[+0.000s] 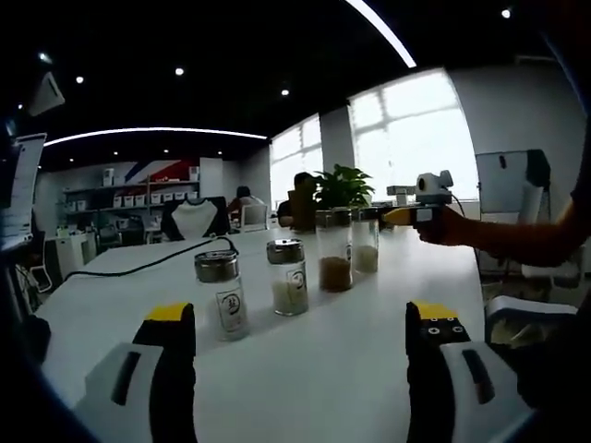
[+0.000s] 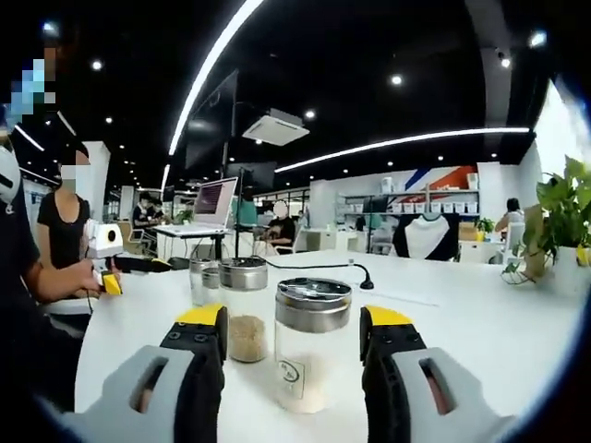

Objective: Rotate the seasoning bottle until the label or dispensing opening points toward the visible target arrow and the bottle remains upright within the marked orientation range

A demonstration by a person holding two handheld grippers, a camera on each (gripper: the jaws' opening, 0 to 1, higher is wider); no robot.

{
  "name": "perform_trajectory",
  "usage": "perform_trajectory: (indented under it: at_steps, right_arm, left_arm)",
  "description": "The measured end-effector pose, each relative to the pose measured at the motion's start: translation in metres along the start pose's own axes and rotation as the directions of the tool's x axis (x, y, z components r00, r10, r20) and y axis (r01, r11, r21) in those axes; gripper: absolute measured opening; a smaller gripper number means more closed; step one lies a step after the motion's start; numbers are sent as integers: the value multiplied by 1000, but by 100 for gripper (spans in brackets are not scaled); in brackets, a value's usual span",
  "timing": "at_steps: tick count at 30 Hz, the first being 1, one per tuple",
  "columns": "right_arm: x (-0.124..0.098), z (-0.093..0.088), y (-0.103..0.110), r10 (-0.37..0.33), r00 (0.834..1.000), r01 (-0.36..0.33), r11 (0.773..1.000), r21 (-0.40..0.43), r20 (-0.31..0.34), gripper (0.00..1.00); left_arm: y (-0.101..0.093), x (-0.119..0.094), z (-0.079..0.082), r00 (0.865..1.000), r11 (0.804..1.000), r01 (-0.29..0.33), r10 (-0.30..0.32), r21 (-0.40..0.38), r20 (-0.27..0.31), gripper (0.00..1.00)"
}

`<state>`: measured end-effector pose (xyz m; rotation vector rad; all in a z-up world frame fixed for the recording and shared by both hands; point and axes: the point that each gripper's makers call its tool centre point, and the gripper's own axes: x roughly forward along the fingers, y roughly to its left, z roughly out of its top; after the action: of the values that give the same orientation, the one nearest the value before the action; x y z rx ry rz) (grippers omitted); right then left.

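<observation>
Seasoning bottles stand in a row on the white table, four of them, each clear glass with a shiny metal cap. In the right gripper view the nearest bottle, holding a pale powder and bearing a small round label low on its front, stands upright between the yellow-tipped jaws of the right gripper; the jaws are spread wide with a gap on either side of the glass, so nothing is clamped. Just behind and to its left is a second bottle with tan granules, and two more caps show farther back. In the left gripper view the same row runs away from the camera: a near bottle with pale contents, a white-filled one, a brown-filled one, and the farthest. The left gripper hangs over bare tabletop, its jaws parted wide and empty, with the closest bottle just ahead of the left jaw and apart from it. At the far end of the row the other gripper comes in from the right, held in a hand. A black cable trails across the table, and a potted plant stands beyond.
</observation>
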<state>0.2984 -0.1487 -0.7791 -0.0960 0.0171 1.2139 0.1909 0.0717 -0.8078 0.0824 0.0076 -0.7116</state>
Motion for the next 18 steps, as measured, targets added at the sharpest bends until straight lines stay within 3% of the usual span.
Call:
perform_trajectory:
  at_steps: [3, 5, 6, 8, 9, 11, 18]
  right_arm:
    - [-6, 6, 1, -40, 999, 40, 999, 7, 37, 66]
    - [-14, 10, -1, -131, 989, 129, 991, 28, 65, 71]
    - [-22, 10, 4, -221, 973, 220, 975, 14, 65, 73]
    - [-27, 14, 16, -310, 950, 309, 950, 29, 27, 78]
    - [-30, 18, 33, -386, 922, 386, 922, -7, 16, 79]
    - [-36, 17, 63, -454, 891, 453, 890, -40, 5, 83]
    - [-47, 0, 84, -492, 871, 491, 871, -23, -15, 96]
  left_arm:
    - [1, -1, 1, 1000, 1000, -4, 4, -1, 1, 100]
    - [5, -3, 3, 1000, 1000, -13, 13, -2, 8, 100]
    - [5, -2, 1, 1000, 1000, -13, 13, -6, 5, 100]
    - [4, -1, -3, 1000, 1000, -11, 11, -23, 2, 100]
    - [6, -2, -4, 1000, 999, -20, 20, -26, 2, 100]
    - [3, -4, -2, 1000, 999, -23, 23, -31, -1, 100]
    - [2, -8, -2, 999, 998, -35, 35, -49, 2, 100]
